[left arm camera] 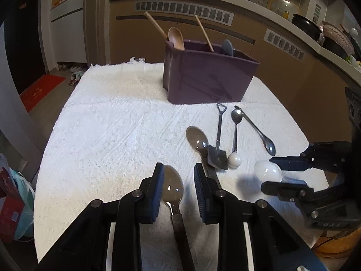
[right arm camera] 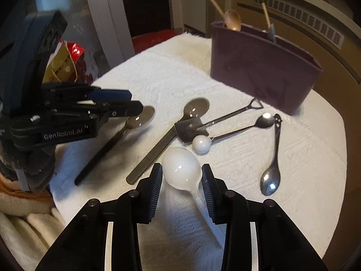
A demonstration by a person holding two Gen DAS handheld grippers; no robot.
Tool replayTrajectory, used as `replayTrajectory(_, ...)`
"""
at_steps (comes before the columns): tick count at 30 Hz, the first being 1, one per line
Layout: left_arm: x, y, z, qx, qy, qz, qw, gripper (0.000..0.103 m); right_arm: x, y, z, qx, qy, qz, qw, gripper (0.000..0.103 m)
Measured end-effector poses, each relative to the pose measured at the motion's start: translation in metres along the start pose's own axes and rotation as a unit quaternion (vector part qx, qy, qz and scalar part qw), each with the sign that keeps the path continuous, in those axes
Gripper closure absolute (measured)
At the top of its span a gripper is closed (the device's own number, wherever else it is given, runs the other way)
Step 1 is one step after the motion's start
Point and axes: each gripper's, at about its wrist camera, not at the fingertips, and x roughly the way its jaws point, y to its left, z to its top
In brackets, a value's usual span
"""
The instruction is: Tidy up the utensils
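Observation:
A purple utensil holder [left arm camera: 207,76] stands at the back of the white towel [left arm camera: 108,122] with wooden spoons [left arm camera: 176,38] in it; it also shows in the right wrist view [right arm camera: 261,70]. My left gripper [left arm camera: 178,180] is open, its jaws either side of a dark-handled metal spoon [left arm camera: 173,187] lying on the towel. My right gripper [right arm camera: 181,178] is open around a white plastic spoon [right arm camera: 181,169], also lying on the towel. Between them lie a large metal spoon [right arm camera: 194,110], a small shovel-shaped spoon [right arm camera: 191,128], a white-ball-handled spoon [right arm camera: 202,143] and a steel spoon [right arm camera: 270,178].
Brown cabinets with vents [left arm camera: 183,11] run behind the table under a white counter. A red doormat [left arm camera: 40,90] and bags [left arm camera: 13,205] lie left of the table. The towel's left half [left arm camera: 101,135] is bare. A red-and-gold package [right arm camera: 65,63] sits beyond the left gripper [right arm camera: 126,106].

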Motion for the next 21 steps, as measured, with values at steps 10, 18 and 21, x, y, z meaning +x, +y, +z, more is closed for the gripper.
replayTrajectory(10, 0.018, 0.003, -0.002, 0.007, 0.059, 0.042, 0.9973, 0.071, -0.037, -0.032, 0.003, 0.075, -0.048, -0.055, 0.994, 0.066)
replayTrajectory(18, 0.053, -0.002, -0.005, 0.029, 0.098, 0.069, 0.9924, 0.07, -0.006, -0.028, -0.014, 0.083, -0.024, -0.046, 0.995, 0.066)
replayTrajectory(21, 0.057, -0.006, -0.001, 0.046, 0.098, 0.075, 0.9913, 0.07, -0.005, -0.029, -0.014, 0.078, -0.022, -0.047, 0.996, 0.066)
